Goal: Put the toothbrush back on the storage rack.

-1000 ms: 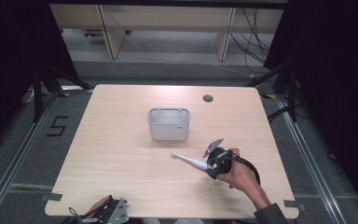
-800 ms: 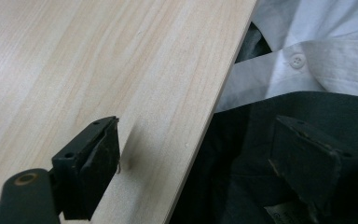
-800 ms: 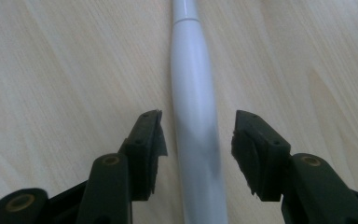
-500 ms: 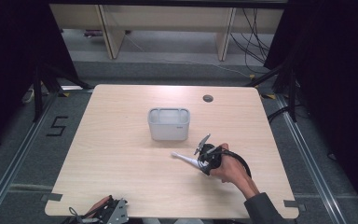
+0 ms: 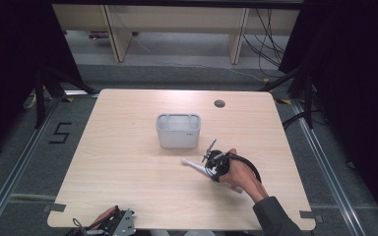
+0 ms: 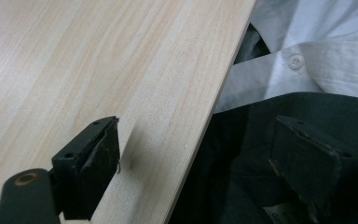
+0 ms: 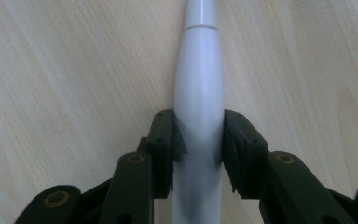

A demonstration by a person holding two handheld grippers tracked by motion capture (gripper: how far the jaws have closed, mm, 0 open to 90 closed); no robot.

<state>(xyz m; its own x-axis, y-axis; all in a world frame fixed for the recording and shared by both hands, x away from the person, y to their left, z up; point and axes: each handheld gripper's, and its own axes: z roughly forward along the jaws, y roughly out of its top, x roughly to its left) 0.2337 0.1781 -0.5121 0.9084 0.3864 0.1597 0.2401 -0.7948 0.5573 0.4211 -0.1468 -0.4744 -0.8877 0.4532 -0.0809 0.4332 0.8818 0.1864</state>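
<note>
The white handle [image 7: 199, 93] lying on the table [image 5: 128, 162] is clamped by the right hand-held gripper [image 7: 198, 149], whose jaws have just been closing, probably for lifting toward the grey container [image 5: 178, 130].

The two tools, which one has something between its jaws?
The right tool, out on the table: its jaws have just been closing and now press a white handle. The left tool hangs open over the table's near edge.
</note>
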